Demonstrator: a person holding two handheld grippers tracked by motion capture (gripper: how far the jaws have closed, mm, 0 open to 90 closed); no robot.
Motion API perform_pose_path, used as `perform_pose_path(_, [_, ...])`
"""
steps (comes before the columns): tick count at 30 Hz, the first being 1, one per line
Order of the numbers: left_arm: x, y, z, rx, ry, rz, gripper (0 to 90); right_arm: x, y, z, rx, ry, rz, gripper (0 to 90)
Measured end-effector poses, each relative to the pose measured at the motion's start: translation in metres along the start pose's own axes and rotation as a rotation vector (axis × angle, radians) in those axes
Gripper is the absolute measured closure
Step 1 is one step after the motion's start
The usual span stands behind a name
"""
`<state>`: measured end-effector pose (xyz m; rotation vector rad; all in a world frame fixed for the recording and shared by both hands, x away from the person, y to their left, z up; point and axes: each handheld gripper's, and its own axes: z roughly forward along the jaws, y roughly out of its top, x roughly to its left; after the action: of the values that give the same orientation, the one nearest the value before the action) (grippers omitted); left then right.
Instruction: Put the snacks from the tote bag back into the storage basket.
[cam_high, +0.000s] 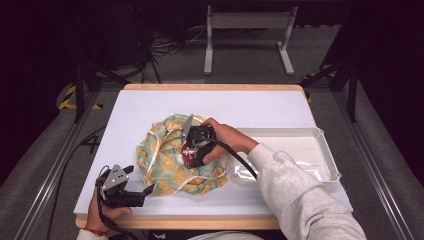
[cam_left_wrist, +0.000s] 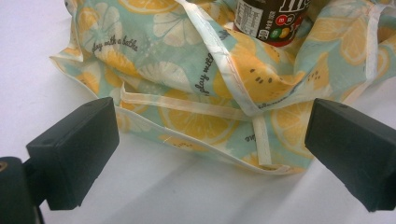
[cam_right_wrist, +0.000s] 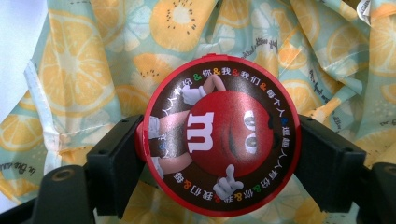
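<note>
I judged the step in hand to be packing: my right claw (cam_high: 192, 145) held a candy tub (cam_right_wrist: 219, 135) over the middle of the lemon-print bag (cam_high: 165, 162), which lay crumpled on the white tabletop (cam_high: 135, 107). Whether the tub was already inside the bag's mouth or only above the cloth, I could not tell. An empty white tray (cam_high: 320, 150) sat at 3 o'clock from the bag, touching its edge or nearly so.

The next move, as I read it, called for lowering the tub into the bag and letting go, while my left claw (cam_high: 131, 192) pinched the near hem to keep the mouth from folding shut.

The right claw was closed on the tub, its jaws pressing the sides just under the red lid (cam_right_wrist: 219, 100) at 9 and 3 o'clock in the right gripper view.

The left claw stood wide apart and gripped nothing; it hovered at 7 o'clock from the bag, and the bag's corner with its cream strap (cam_left_wrist: 261, 140) lay between the jaws but apart from them.
</note>
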<state>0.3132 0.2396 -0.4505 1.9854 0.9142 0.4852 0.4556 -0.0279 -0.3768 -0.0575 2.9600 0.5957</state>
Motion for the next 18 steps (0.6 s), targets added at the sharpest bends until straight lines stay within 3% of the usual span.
perform_pose_path(18, [-0.0007, -0.0004, 0.0000, 0.001, 0.000, -0.002, 3.8, 0.0022, 0.0017, -0.0041, 0.015, -0.011, -0.003, 23.4])
